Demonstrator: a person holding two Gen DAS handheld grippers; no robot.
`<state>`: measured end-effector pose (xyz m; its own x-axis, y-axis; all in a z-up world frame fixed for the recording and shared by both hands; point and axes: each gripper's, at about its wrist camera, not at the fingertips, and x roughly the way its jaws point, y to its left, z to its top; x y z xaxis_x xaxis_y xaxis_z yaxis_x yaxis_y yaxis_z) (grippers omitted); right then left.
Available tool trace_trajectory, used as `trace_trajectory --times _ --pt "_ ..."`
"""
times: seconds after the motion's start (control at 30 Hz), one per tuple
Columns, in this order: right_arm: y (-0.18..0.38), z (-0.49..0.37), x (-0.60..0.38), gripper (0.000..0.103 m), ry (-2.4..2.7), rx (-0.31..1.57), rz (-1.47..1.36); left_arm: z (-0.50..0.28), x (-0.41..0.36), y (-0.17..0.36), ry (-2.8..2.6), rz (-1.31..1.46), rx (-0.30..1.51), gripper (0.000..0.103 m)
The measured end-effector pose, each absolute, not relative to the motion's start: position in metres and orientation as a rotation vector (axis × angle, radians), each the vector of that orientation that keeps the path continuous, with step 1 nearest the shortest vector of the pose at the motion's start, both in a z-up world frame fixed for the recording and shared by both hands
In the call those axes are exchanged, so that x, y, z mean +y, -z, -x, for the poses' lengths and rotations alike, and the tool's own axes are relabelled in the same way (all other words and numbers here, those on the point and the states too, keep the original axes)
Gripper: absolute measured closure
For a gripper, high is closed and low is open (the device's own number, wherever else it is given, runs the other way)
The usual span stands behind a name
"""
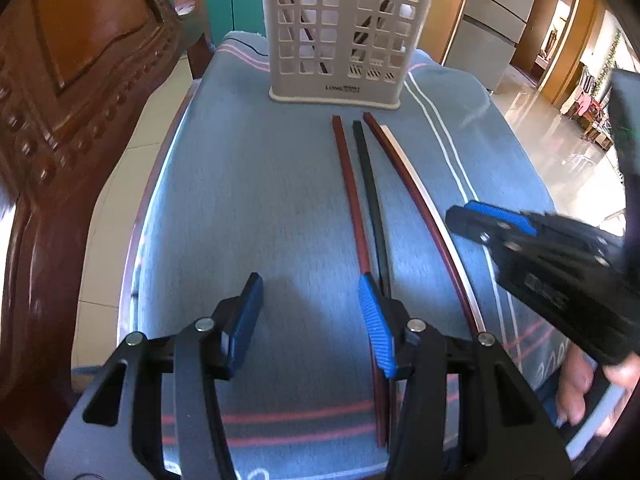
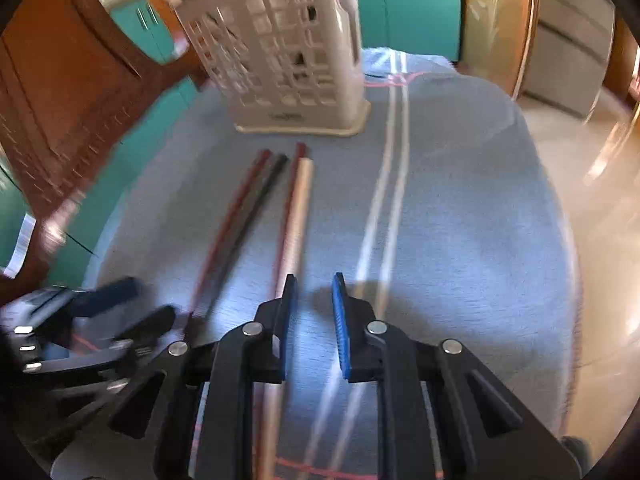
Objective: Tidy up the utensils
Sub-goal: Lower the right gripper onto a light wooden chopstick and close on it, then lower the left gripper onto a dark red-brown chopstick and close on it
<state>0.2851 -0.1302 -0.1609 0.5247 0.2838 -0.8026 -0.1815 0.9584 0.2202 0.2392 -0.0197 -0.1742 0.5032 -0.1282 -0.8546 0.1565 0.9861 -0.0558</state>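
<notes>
Several chopsticks lie side by side on a blue cloth (image 1: 248, 200): a red one (image 1: 352, 196), a black one (image 1: 370, 188), a dark red one (image 1: 416, 200) and a pale one (image 1: 404, 156). They also show in the right wrist view, red (image 2: 236, 216), black (image 2: 260, 200) and pale (image 2: 298, 216). A beige slotted utensil holder (image 1: 344, 36) stands beyond their tips, with utensils inside; it also shows in the right wrist view (image 2: 288, 60). My left gripper (image 1: 310, 292) is open, low over the cloth left of the chopsticks. My right gripper (image 2: 314, 292) is open and empty, just right of the pale chopstick.
A carved wooden chair (image 1: 80, 80) stands at the left of the cloth-covered table. Teal cabinets (image 2: 420, 4) are behind the holder. A shiny tiled floor (image 1: 560, 148) lies beyond the table's right edge. The right gripper's body (image 1: 540, 248) hangs over the cloth's right side.
</notes>
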Motion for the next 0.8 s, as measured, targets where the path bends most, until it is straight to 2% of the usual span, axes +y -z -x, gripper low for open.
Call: trace_trajectory --times 0.1,0.2,0.3,0.43,0.8 --pt "0.165 -0.287 -0.121 0.084 -0.262 0.998 -0.038 -0.249 -0.024 0.179 0.161 -0.040 1.044 0.053" --pt "0.168 -0.295 -0.128 0.083 -0.241 1.018 -0.080 -0.252 -0.026 0.180 0.156 -0.045 1.040 0.053" --pt "0.169 -0.297 -0.123 0.096 -0.192 1.005 0.003 -0.253 -0.026 0.181 0.154 -0.051 1.035 0.052" --pt "0.169 -0.291 -0.122 0.096 -0.166 0.981 0.028 -0.256 -0.028 0.181 0.144 -0.061 1.035 0.049" --pt "0.169 -0.269 -0.175 0.098 -0.089 1.031 -0.173 -0.282 -0.027 0.169 0.155 -0.004 1.020 0.049"
